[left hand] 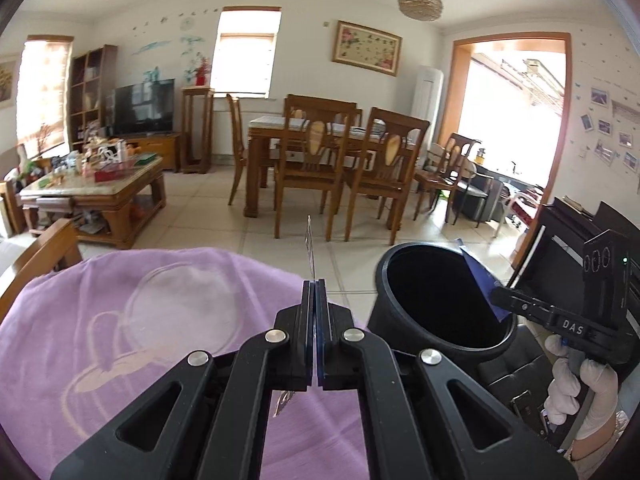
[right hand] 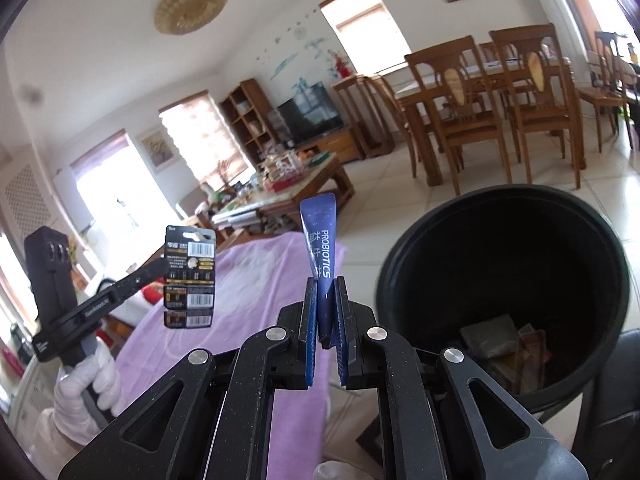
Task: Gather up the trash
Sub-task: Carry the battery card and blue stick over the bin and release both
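Left wrist view: the left gripper (left hand: pixel 316 292) has its jaws pressed together on a thin card (left hand: pixel 309 246), seen edge-on above the purple cloth (left hand: pixel 120 320). To the right stands the black bin (left hand: pixel 440 300), with the right gripper (left hand: pixel 498 294) holding a blue sachet (left hand: pixel 480 280) at its rim.

Right wrist view: the right gripper (right hand: pixel 326 296) pinches the sachet (right hand: pixel 322 240) by its lower end, just beside the bin (right hand: pixel 500 272), which already holds some scraps. The left gripper (right hand: pixel 162 270) grips the card (right hand: pixel 191 276), a battery pack backing, by one edge.

Both pieces look light and flat. The card seems stiff enough to hold by an edge; the sachet is probably soft and slick, so a pinch well in from the end should be safer.
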Motion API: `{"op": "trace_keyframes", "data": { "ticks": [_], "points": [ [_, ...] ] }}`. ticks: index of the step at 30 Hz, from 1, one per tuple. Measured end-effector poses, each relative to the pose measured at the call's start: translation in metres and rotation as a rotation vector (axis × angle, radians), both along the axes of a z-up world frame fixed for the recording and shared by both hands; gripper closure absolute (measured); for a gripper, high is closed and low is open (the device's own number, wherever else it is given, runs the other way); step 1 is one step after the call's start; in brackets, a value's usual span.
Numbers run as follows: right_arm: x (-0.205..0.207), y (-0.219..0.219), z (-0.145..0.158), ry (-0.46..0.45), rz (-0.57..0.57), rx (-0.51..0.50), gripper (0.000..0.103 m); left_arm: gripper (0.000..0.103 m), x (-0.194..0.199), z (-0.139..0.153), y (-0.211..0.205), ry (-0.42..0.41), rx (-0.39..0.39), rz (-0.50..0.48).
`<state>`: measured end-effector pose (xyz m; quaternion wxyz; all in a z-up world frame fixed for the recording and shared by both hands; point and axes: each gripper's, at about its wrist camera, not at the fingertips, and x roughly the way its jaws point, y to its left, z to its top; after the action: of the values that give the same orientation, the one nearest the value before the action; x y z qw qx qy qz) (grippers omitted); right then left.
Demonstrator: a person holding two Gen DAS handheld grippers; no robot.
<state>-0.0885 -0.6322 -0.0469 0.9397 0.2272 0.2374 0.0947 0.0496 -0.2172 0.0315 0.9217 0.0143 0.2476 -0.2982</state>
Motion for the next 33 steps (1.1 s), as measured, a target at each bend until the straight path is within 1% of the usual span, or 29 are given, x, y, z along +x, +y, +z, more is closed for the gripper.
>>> {"op": "trace_keyframes", "data": {
  "ticks": [3,7,12,16,22,27,30,32,33],
  "points": [
    [-0.015,-0.027,0.001,-0.013,-0.046,0.008,0.094,0.102,-0.005,0.003,-0.031,-0.006,-0.009,-0.056],
    [-0.029,-0.063,-0.003,-0.009,-0.096,0.029,0.094,0.102,-0.009,-0.002,-0.083,-0.019,0.013,-0.15],
    [-0.042,-0.098,-0.016,0.004,-0.158,0.058,0.094,0.102,-0.005,-0.02,-0.132,0.035,0.007,-0.225],
    [-0.044,-0.116,-0.03,0.025,-0.19,0.084,0.094,0.102,-0.002,-0.035,-0.16,0.065,0.02,-0.262],
    [-0.036,-0.131,-0.05,0.055,-0.217,0.111,0.094,0.102,-0.003,-0.055,-0.183,0.09,0.054,-0.293],
    [-0.024,-0.132,-0.056,0.073,-0.234,0.122,0.094,0.102,-0.003,-0.066,-0.194,0.11,0.079,-0.312],
    [-0.021,-0.13,-0.06,0.084,-0.241,0.122,0.093,0.102,-0.003,-0.067,-0.197,0.114,0.089,-0.323],
    [-0.017,-0.129,-0.06,0.09,-0.243,0.124,0.092,0.101,-0.004,-0.066,-0.202,0.113,0.098,-0.33],
    [-0.016,-0.128,-0.06,0.092,-0.245,0.127,0.088,0.101,-0.006,-0.066,-0.202,0.108,0.104,-0.334]
  ]
}}
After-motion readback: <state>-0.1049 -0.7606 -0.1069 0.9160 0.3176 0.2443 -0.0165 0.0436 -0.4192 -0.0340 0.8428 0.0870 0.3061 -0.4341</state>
